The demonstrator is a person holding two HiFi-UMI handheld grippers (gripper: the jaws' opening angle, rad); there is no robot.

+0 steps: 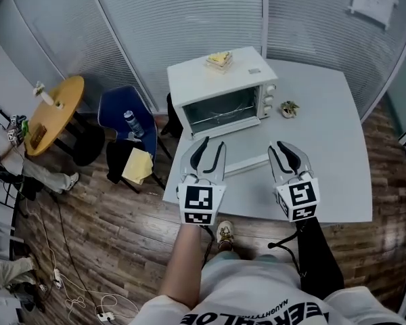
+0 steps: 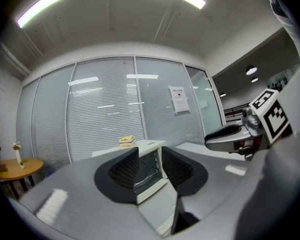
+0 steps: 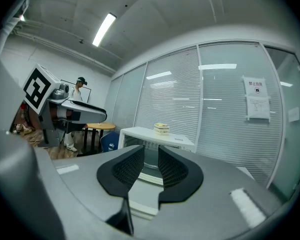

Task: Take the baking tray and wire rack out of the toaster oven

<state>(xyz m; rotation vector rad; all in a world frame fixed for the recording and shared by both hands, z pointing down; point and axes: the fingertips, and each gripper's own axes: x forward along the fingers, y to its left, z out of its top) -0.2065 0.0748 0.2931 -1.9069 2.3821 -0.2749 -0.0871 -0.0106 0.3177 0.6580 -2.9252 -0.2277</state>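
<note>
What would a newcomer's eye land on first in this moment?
A white box-shaped toaster oven sits at the back of the pale grey square table, door dropped open. Before it the left gripper and right gripper hover side by side, jaws apart and empty. A round yellow side table stands far left.

Right gripper [image 3: 151, 154] jaws apart, empty; white toaster oven [image 3: 170, 138] ahead, door dropped open.
</note>
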